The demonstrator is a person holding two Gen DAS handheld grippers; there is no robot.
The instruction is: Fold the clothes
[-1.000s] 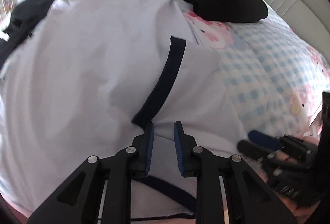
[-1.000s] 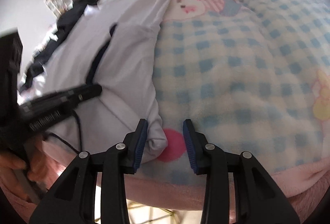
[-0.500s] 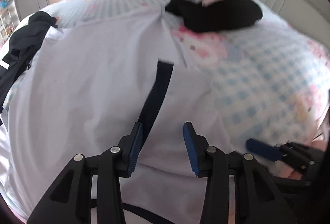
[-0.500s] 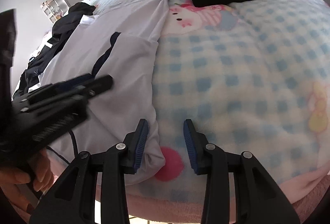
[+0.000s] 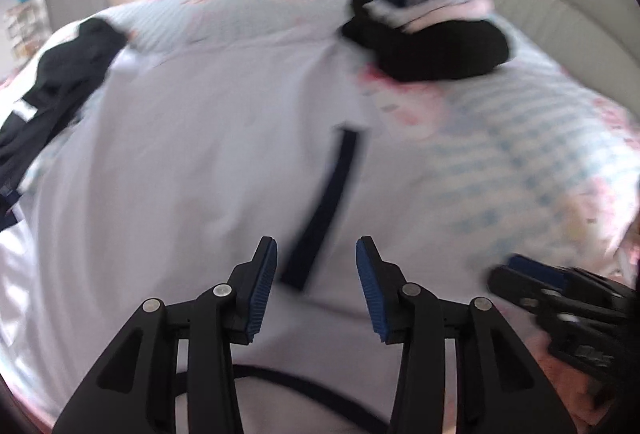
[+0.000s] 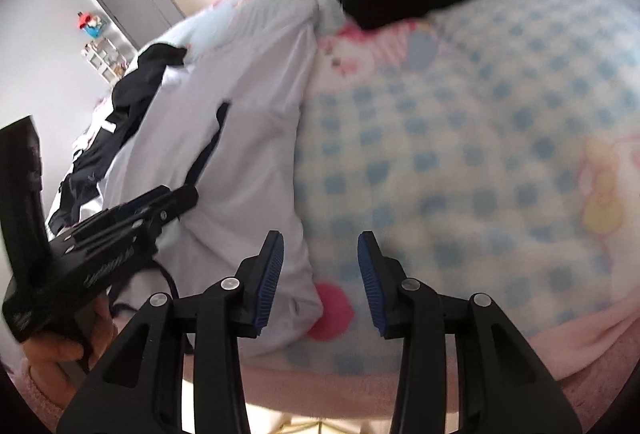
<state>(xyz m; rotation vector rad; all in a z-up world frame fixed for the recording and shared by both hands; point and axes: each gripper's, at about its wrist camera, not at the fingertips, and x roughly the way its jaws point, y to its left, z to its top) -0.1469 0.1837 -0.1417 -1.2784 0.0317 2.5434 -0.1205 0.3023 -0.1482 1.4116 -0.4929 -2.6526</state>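
Since a second ago the left gripper has let go: its jaws were nearly pinched together over the dark stripe of the white shirt, and now they stand apart with no cloth between them, poised above the shirt. Opening came early in that second; jaws have since held. Right gripper has just been opening a little further; its jaws are apart and nothing is gripped. Shirt corner lies under and beside its left finger, and a pink dot on the blanket shows in the gap. Both views have tilted up slightly, so more of the far room shows.

Shirt lies spread flat on the bed, on the checked blue-and-white blanket, with its near right part folded over so the stripe runs up the fold. Its right edge meets bare blanket. Folded stack, black piece at the bottom, navy and pale pieces above, sits on the blanket beyond the shirt's far right corner, near the headboard. Dark clothes lie heaped at the shirt's far left edge. Left view is motion-blurred. Person's hand holds the left gripper's handle.
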